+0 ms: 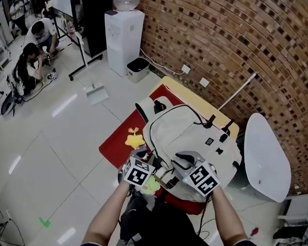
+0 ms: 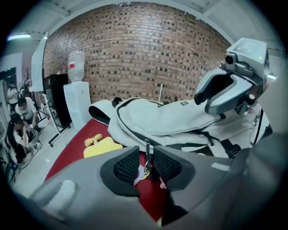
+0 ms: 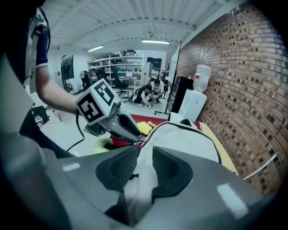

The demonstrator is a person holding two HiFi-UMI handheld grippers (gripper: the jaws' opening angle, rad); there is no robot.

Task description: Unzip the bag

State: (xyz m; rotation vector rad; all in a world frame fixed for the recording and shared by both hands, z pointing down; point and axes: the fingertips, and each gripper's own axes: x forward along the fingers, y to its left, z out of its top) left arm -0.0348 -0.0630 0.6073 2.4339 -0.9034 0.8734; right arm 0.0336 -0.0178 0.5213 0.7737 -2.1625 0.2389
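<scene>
Two forearms reach in at the bottom of the head view, one pair of tongs in each hand, each with one marker cube. The left tongs (image 1: 146, 157) stand partly open. In their own view one dark metal zipper pull (image 2: 146, 149) hangs in the gap, and neither pad presses on it. The right tongs (image 1: 184, 159) are also partly open. A fold of fabric at the bag's near end lies between their pads (image 3: 167, 170), with no clear pinch.

One pale grey fabric backpack (image 1: 190, 131) with black trim lies flat on the red-covered counter (image 1: 113, 143) and fills most of it. The bag's near end reaches the counter's front edge at the tongs. One yellow plush toy (image 1: 135, 139) sits just beside the bag's left flank, on the bare red strip there.

The brick wall (image 1: 232, 40) runs close along the counter's far side, and one white curved chair back (image 1: 265, 156) stands at the right. To the left the pale tiled floor (image 1: 53, 150) lies open. Well apart stand one white water dispenser (image 1: 124, 39) and two people (image 1: 31, 54) crouching.
</scene>
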